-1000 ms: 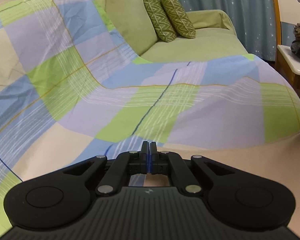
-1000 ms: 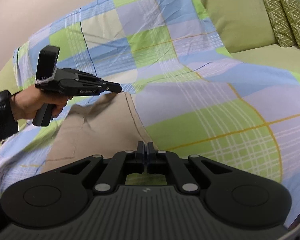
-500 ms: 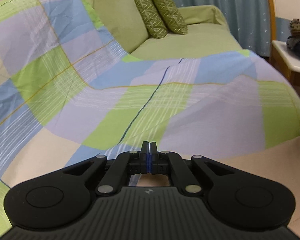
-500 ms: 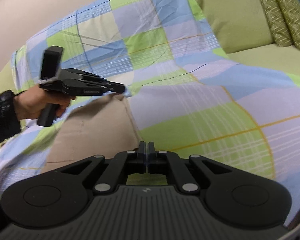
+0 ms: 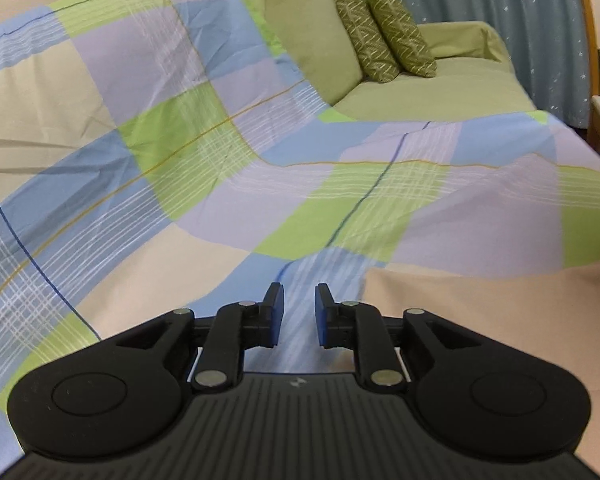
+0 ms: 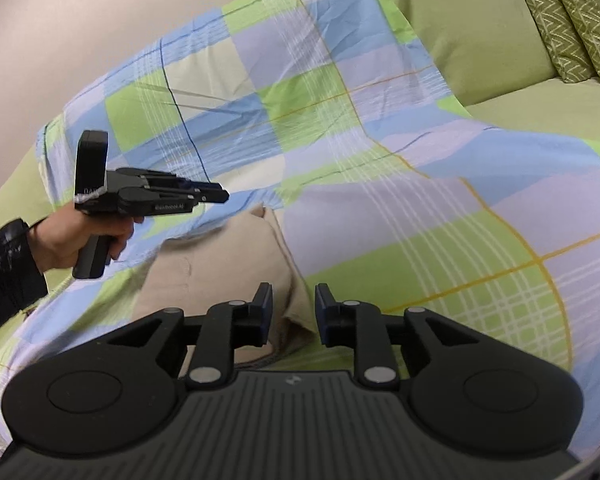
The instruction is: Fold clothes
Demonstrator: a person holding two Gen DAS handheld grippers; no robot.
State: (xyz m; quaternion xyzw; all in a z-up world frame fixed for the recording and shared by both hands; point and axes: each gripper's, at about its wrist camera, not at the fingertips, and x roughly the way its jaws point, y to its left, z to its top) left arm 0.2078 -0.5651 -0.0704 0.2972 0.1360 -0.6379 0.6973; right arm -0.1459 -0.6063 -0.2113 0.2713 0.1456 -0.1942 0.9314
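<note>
While both grippers part, beige garment point(image 6: 220, 280) lies lengthwise toward sofa back point(image 6: 472, 32)

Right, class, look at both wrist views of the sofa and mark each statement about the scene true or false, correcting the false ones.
1. The right gripper is clamped on the beige garment. False: its jaws stand apart and have just been opening, with nothing pressed between the pads.
2. The beige garment lies on the checked sheet. True.
3. Two patterned cushions lean against the sofa back. True.
4. The left gripper is shut. False: its jaws have just been opening, with a clear gap between them.
5. A hand holds the left gripper by its handle. True.
</note>
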